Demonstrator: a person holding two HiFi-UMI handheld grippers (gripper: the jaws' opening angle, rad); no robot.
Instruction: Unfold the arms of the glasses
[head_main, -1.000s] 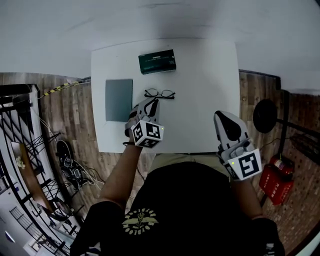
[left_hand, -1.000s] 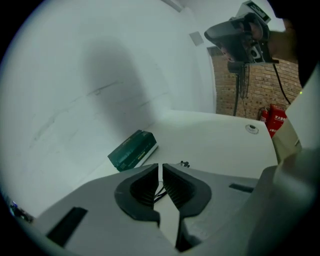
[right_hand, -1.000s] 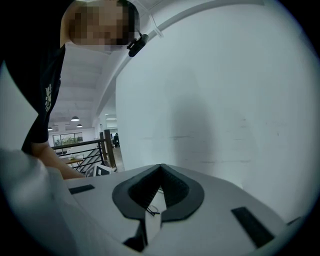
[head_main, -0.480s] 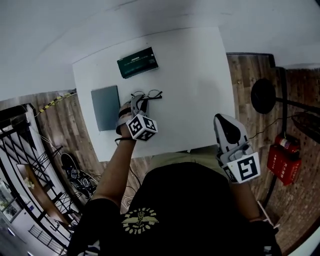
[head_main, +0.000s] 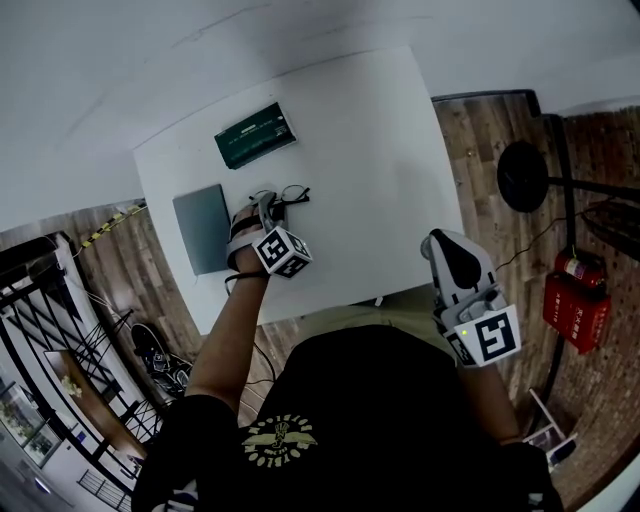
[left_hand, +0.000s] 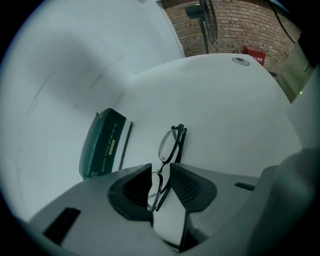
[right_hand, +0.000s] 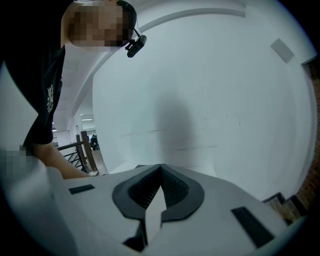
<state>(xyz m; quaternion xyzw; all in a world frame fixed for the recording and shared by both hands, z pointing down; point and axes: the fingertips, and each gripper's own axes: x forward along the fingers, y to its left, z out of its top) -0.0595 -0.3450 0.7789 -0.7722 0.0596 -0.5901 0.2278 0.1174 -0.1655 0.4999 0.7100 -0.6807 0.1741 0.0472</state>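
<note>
The black-framed glasses (head_main: 287, 195) (left_hand: 170, 141) lie folded on the white table (head_main: 370, 150), just right of a grey pad. My left gripper (head_main: 265, 203) (left_hand: 160, 166) points steeply down over their left end. Its jaws stand a little apart, and the near lens rim sits in the gap; a strip of table shows beside the rim, so the pads do not pinch it. My right gripper (head_main: 443, 240) (right_hand: 160, 166) hangs shut and empty off the table's front right corner, aimed at the white wall.
A dark green box (head_main: 255, 135) (left_hand: 102, 142) lies behind the glasses, with a thin dark stick (left_hand: 125, 145) beside it. The grey pad (head_main: 203, 228) sits at the table's left edge. On the wood floor to the right are a black round stand base (head_main: 521, 176) and a red object (head_main: 572, 302).
My left gripper has moved forward and down from the table's front area onto the glasses' left end and rolled. The right gripper stays by the front right corner.
</note>
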